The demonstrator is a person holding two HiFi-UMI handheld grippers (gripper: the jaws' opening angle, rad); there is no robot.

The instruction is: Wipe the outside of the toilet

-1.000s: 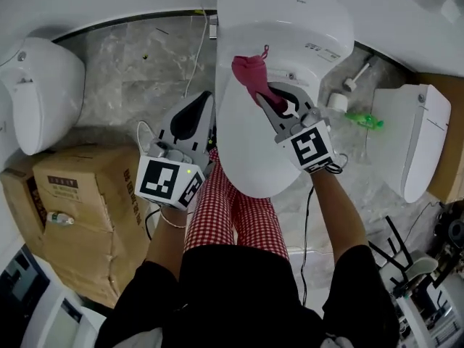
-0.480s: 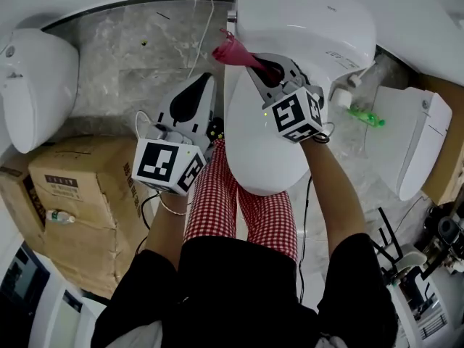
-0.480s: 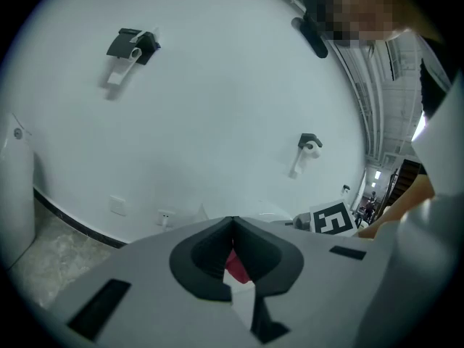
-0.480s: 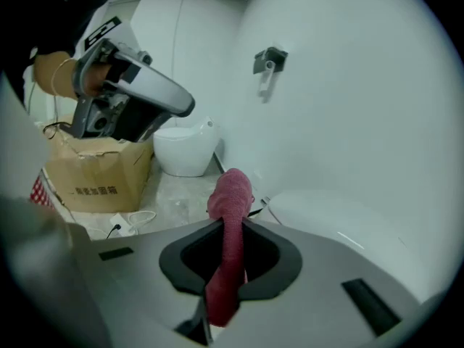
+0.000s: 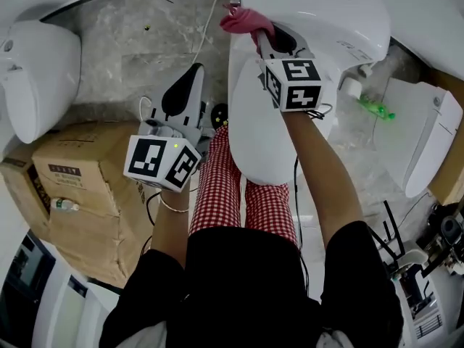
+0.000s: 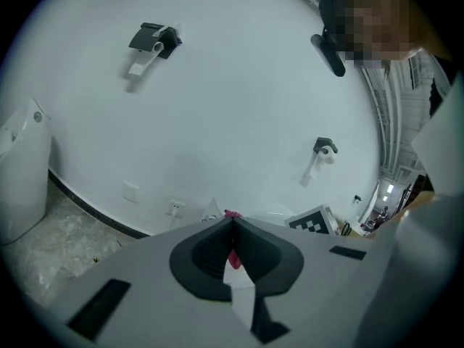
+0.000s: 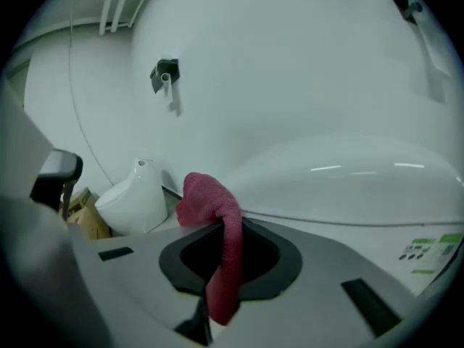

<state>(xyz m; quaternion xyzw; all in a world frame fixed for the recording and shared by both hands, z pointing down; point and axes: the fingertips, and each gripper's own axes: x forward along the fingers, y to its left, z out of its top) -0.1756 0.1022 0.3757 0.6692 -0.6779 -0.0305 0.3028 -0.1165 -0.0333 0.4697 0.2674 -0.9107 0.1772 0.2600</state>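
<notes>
- Right gripper (image 5: 261, 38) is clamped tight on the pink cloth (image 5: 245, 20) and has it at the back-left edge of the toilet (image 5: 270, 143), up by the wall.
- Left gripper (image 5: 193, 75) is pinched closed on nothing, hanging beside the toilet over the floor.
- Looks mid-wipe. Sides, front and base are probably left, but there's no telling what's clean.

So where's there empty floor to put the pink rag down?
The biggest bare patch is the marble floor between the left toilet and the middle toilet, beyond the cardboard box; only a thin white cord runs along its right side. Right of the middle toilet it is crowded: a white roll, a green bottle and another toilet.
</notes>
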